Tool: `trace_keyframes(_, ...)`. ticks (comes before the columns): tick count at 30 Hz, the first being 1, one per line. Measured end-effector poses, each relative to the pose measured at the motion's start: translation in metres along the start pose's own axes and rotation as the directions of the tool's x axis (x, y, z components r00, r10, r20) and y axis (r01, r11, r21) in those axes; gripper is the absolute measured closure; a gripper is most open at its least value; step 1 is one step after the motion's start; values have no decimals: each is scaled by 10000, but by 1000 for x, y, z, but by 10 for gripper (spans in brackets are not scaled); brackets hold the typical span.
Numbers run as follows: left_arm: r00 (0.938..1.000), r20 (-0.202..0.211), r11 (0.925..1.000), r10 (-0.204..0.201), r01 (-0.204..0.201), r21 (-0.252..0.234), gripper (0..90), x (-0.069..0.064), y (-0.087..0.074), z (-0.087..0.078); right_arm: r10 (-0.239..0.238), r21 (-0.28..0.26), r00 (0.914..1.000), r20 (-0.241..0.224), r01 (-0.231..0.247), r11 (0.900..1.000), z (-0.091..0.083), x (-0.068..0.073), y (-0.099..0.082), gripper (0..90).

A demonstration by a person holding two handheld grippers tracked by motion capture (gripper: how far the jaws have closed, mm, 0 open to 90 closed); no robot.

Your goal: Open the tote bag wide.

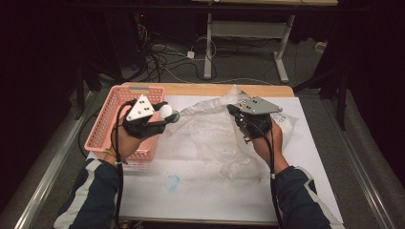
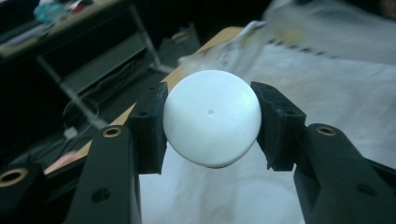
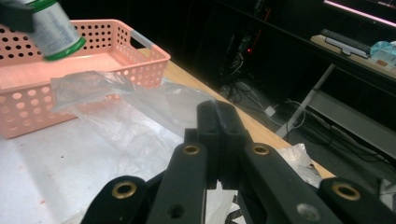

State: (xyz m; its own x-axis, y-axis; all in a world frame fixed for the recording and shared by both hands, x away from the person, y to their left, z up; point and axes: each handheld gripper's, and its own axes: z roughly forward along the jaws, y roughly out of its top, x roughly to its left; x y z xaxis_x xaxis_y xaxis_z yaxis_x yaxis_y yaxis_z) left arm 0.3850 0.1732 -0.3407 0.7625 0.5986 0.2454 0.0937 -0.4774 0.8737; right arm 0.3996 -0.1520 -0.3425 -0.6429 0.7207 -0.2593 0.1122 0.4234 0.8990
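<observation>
Lab, floor cables (image 1: 157, 62), black curtains (image 1: 377, 71)

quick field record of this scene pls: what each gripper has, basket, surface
left gripper: shut on white-capped bottle, held beside the basket
right gripper: shut, pinching an edge of the clear plastic bag
bottle body: white with a green band
pink basket: at the table's left side, perforated walls
table cover: white sheet, blue stain near front

Bottle (image 2: 211, 119): white cap, green-trimmed label. Basket (image 1: 102, 125), left of frame: pink, perforated with round holes. Bag (image 1: 210, 129), centre: clear plastic.
</observation>
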Motion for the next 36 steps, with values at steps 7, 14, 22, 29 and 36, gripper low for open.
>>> trace_keyframes(7,9834,998,9877,1517,-1547,233,481,-58,9,37,9,-90,9998,-200,-11,10000,-4,4,-1,900)
trace_keyframes(14,9725,1720,9810,1567,-1734,865,480,-80,-8,87,-41,-104,9981,-622,34,9999,-5,9,-2,900)
trace_keyframes(22,9712,1961,9715,1355,-1691,1664,480,-94,-25,141,28,-75,9962,-872,-35,10000,-5,13,-3,900)
trace_keyframes(29,9836,1648,9725,732,-1071,2068,475,-91,-35,161,72,119,9956,-931,-61,9999,-1,12,-9,900)
trace_keyframes(36,9820,1370,9774,1297,-1499,1491,415,-100,-27,135,139,358,9957,-917,-106,9993,3,10,-14,900)
